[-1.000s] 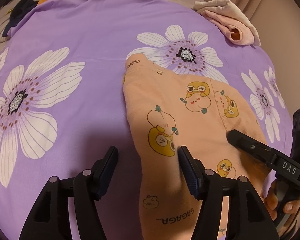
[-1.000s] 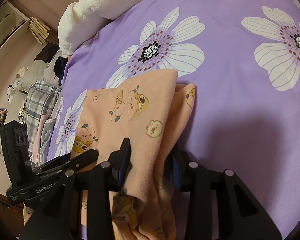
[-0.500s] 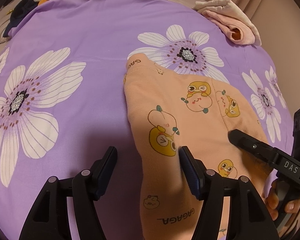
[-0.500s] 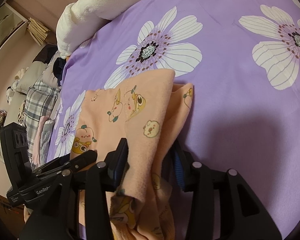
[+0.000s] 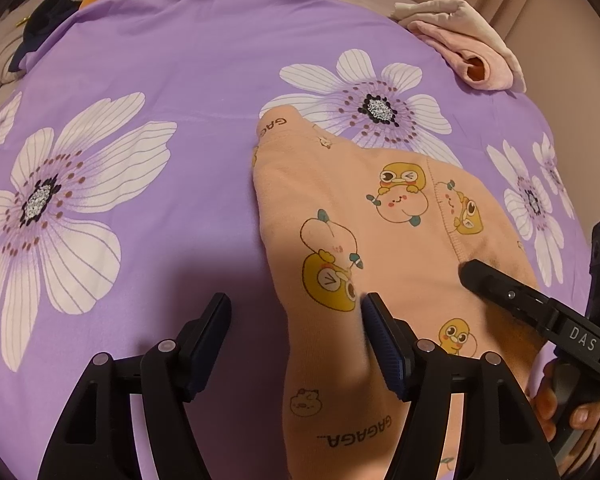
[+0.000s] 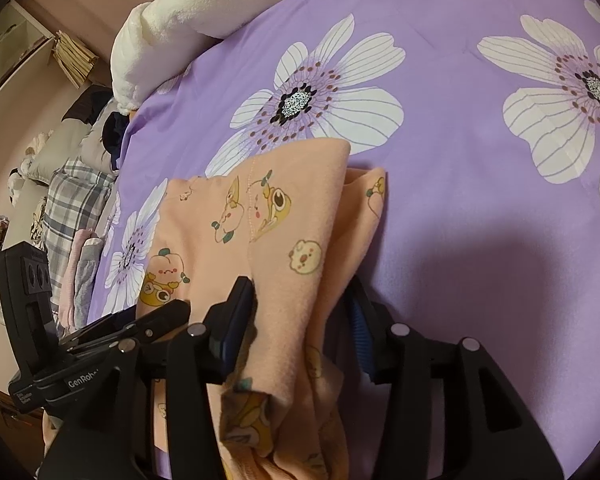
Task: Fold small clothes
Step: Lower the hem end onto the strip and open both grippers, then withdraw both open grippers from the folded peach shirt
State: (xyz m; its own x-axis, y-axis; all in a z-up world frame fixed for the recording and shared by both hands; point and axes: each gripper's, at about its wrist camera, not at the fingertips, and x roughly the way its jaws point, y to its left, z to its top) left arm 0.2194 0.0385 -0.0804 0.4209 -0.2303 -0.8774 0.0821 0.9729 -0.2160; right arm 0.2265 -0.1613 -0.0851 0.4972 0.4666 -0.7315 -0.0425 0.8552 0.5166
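Between the right gripper's [image 6: 300,304] opening jaws hangs the peach cartoon-print fleece garment [image 6: 284,232]; the left gripper [image 5: 296,320], jaws opening, straddles its edge without pressing it.

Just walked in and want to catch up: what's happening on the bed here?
A person is folding a small peach garment with cartoon prints on a purple flowered bedsheet, using a hand-held gripper in each hand. The right hand-held gripper has a fold of the fabric between its fingers, and its jaws are opening. The left hand-held gripper is opening too, straddling the garment's left edge without pinching it. A pink cloth lies at the sheet's far edge.
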